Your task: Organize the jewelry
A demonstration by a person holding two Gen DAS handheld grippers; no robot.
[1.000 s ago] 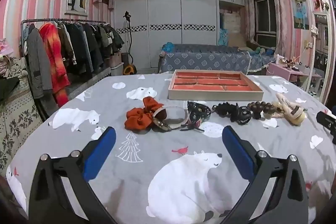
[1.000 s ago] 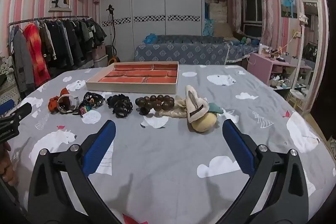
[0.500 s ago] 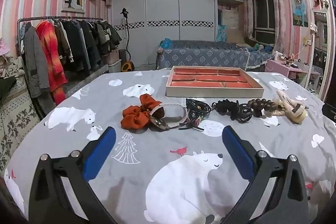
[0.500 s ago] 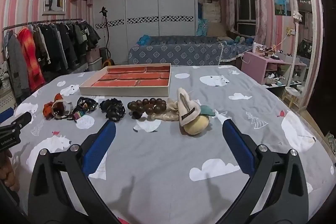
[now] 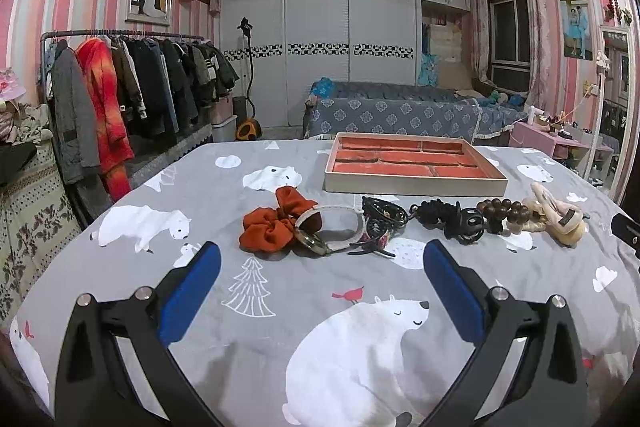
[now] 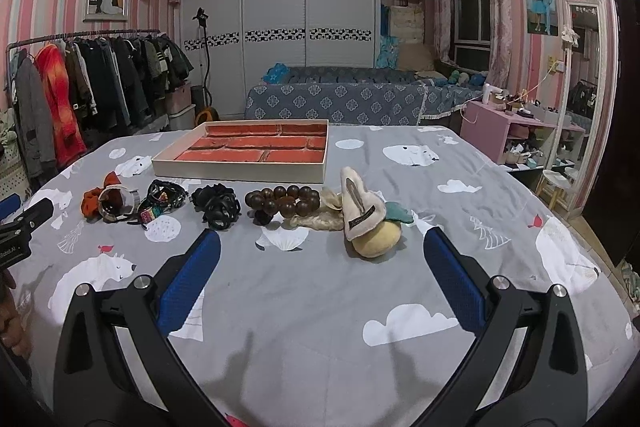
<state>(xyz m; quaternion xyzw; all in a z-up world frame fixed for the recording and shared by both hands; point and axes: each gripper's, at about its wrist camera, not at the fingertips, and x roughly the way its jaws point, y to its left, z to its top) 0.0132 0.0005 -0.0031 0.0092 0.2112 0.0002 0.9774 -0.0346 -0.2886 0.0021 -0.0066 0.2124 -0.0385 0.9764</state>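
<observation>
- jewelry lies in a row on the grey bear-print cloth (image 5: 224, 223), just in front of the red-lined tray (image 5: 414, 167)
- orange scrunchie (image 5: 272, 227) sits at the row's left end, wooden bead bracelet (image 6: 286, 203) toward the right
- left gripper (image 5: 320, 279) is spread wide, holding nothing
- right gripper (image 6: 320, 267) is likewise wide apart and empty

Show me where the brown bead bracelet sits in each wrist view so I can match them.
Left wrist: bead bracelet right of centre, between the black claw clip and the cream clip.
Right wrist: bead bracelet just left of centre, in front of the tray's right end.
Shared landmark: the red-lined tray, directly behind the row of accessories in both views.
</observation>
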